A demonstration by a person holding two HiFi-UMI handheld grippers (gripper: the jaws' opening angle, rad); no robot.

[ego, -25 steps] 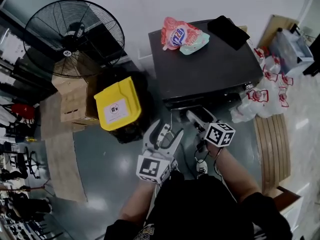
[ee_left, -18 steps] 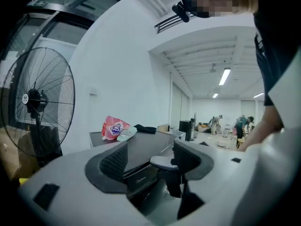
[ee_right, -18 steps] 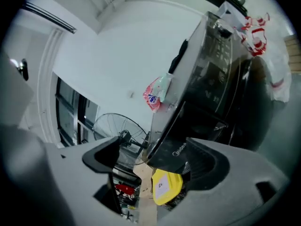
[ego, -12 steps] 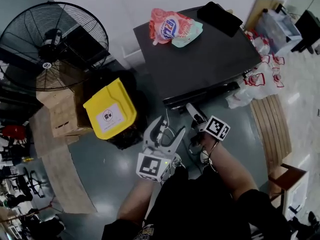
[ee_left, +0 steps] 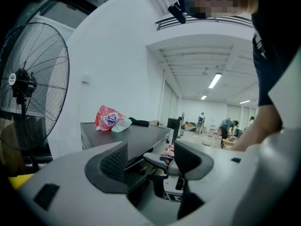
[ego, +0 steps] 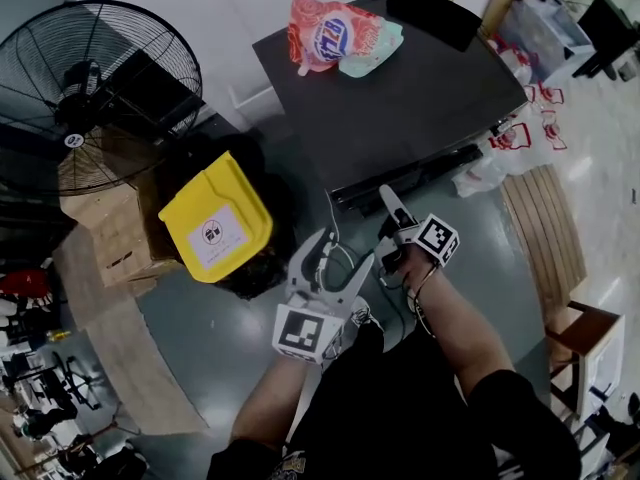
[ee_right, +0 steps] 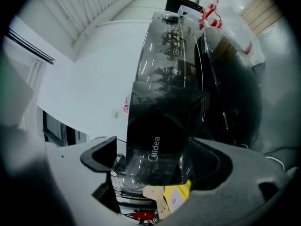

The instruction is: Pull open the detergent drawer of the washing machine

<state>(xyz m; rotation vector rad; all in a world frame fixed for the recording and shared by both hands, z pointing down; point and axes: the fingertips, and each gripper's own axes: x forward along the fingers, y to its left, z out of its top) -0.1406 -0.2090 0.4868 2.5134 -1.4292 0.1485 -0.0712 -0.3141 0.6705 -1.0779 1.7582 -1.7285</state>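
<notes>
The dark washing machine (ego: 400,98) stands ahead, its front edge facing me. My right gripper (ego: 386,224) is at the left part of that front. In the right gripper view the glossy black detergent drawer front (ee_right: 157,145) with white lettering lies between the jaws of the right gripper (ee_right: 155,161). Those jaws are opening, and the pads stand clear of the drawer's sides. My left gripper (ego: 336,256) hangs lower left of it, open and empty. In its own view the left gripper (ee_left: 150,157) looks past the right gripper toward the machine (ee_left: 127,135).
A red detergent bag (ego: 325,33) and a black item (ego: 440,13) lie on the machine's top. A yellow-lidded bin (ego: 215,218), cardboard boxes (ego: 120,228) and a big fan (ego: 95,78) stand left. Plastic bags (ego: 510,138) and a wooden bench (ego: 545,228) are on the right.
Both grippers have sunk toward the machine's front. The right gripper has rolled, and its jaws have spread wider around the drawer front.
</notes>
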